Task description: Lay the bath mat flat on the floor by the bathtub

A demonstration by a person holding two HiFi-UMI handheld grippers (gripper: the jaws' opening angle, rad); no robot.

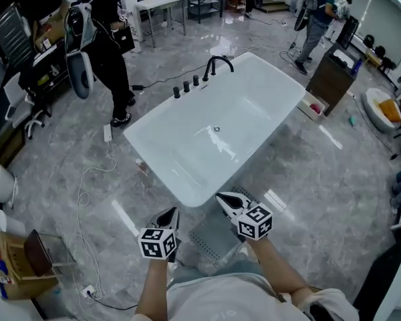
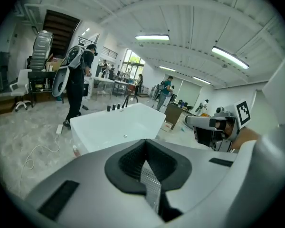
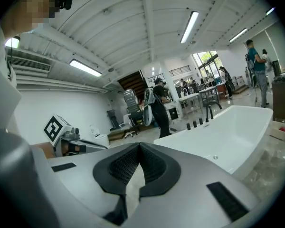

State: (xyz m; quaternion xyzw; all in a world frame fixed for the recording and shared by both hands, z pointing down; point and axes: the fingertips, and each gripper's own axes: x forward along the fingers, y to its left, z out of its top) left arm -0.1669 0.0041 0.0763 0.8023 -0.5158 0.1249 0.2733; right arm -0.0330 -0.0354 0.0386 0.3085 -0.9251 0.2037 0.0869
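The grey bath mat (image 1: 212,241) hangs between my two grippers, above the floor at the near end of the white bathtub (image 1: 187,179). My left gripper (image 1: 170,214) is shut on one edge of it; a strip of perforated grey mat (image 2: 150,183) shows pinched between its pads in the left gripper view. My right gripper (image 1: 223,198) is shut on the other edge, where a pale strip of mat (image 3: 133,186) shows between its pads. Both grippers are held up side by side and point toward the tub. Most of the mat is hidden below my arms.
A black faucet (image 1: 218,63) stands on the tub's far rim. A person in black (image 1: 108,39) stands at the far left, another person (image 1: 317,19) at the far right by a dark cabinet (image 1: 331,79). A white cable (image 1: 87,179) lies on the floor to the left, beside a cardboard box (image 1: 13,276).
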